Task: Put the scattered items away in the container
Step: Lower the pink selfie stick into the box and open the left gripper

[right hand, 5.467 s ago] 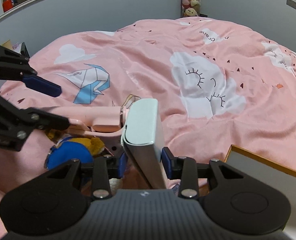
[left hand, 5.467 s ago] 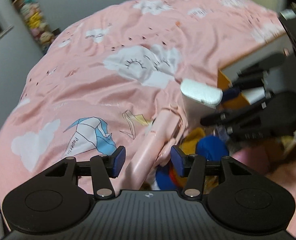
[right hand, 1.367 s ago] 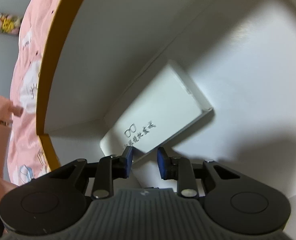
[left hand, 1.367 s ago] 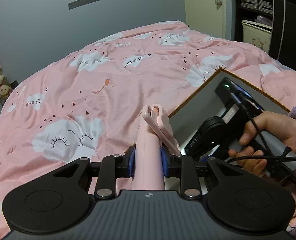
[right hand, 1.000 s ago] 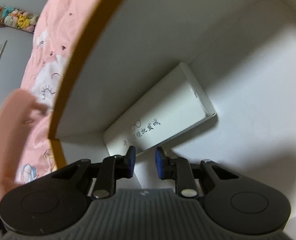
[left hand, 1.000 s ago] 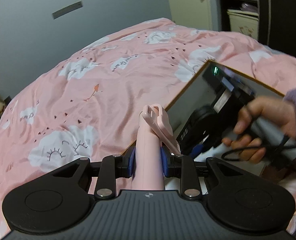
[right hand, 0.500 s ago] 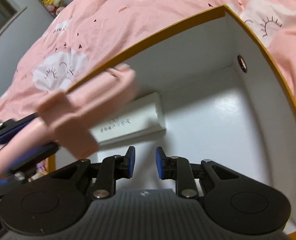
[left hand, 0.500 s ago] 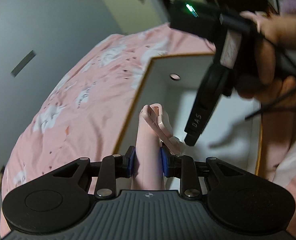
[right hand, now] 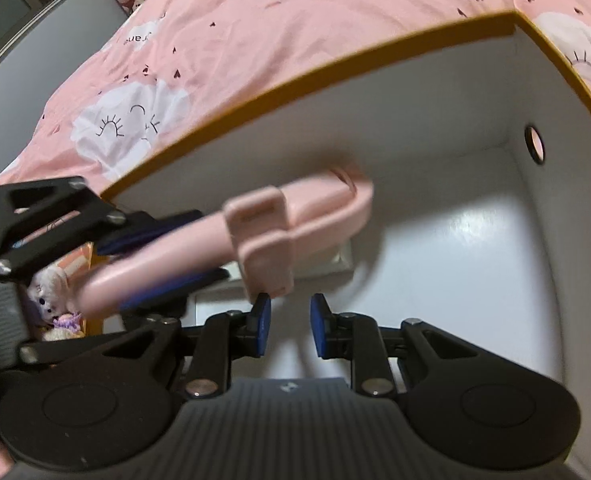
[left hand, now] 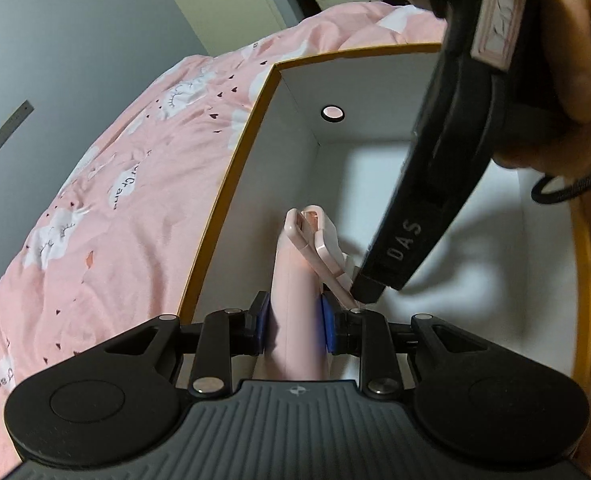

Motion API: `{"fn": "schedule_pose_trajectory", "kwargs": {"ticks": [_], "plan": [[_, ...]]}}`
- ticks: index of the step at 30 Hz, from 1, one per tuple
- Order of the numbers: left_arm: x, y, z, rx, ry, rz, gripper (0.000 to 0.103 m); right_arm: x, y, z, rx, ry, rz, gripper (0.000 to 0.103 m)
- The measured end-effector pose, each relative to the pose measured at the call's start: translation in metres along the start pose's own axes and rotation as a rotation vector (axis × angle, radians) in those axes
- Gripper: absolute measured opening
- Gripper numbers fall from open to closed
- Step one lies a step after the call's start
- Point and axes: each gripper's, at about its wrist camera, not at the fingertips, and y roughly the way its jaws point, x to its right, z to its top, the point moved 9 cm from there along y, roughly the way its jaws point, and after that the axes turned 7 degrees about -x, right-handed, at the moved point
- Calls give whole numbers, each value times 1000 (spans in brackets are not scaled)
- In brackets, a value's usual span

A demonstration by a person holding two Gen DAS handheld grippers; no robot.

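Observation:
My left gripper (left hand: 294, 322) is shut on a long pink handheld device (left hand: 297, 304) with a folding clip at its tip, held inside the open white box with an orange rim (left hand: 231, 172). The same device (right hand: 231, 240) crosses the right wrist view, over the box's floor (right hand: 467, 264). A white glasses case (right hand: 341, 258) lies on the box floor, mostly hidden behind the pink device. My right gripper (right hand: 290, 330) is open and empty, above the box. Its body (left hand: 435, 200) hangs close over the device's clip in the left wrist view.
The box sits on a bed with a pink cloud-print cover (left hand: 107, 220). Small plush toys (right hand: 53, 296) lie outside the box's left corner. A round finger hole (right hand: 534, 148) is in the box's end wall. Grey walls and a door stand behind.
My left gripper has carried the pink device from over the bed into the box. My right gripper has let go of the white case and has drawn back up from the floor.

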Motion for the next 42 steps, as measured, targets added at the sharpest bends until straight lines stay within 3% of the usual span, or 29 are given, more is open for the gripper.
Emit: {"fn": "schedule_pose_trajectory", "kwargs": {"ticks": [10,16,22,30,42], "plan": [[-10,18,-10,-82,20,-26,33,-1,13,14,-25,2,23,25],[-17,18,-16,-123,44,54,34,-7,20,22,-14,-5,32,25],[-20,-2,-22,-114,2,56,34,-16,28,21,-39,-22,35,26],[-35,-45,-37,-97,-244,93,34,-14,28,23,-35,7,38,24],[-68,-121,-81,-135,-631,223,34,-15,24,24,-1,39,36,26]]}}
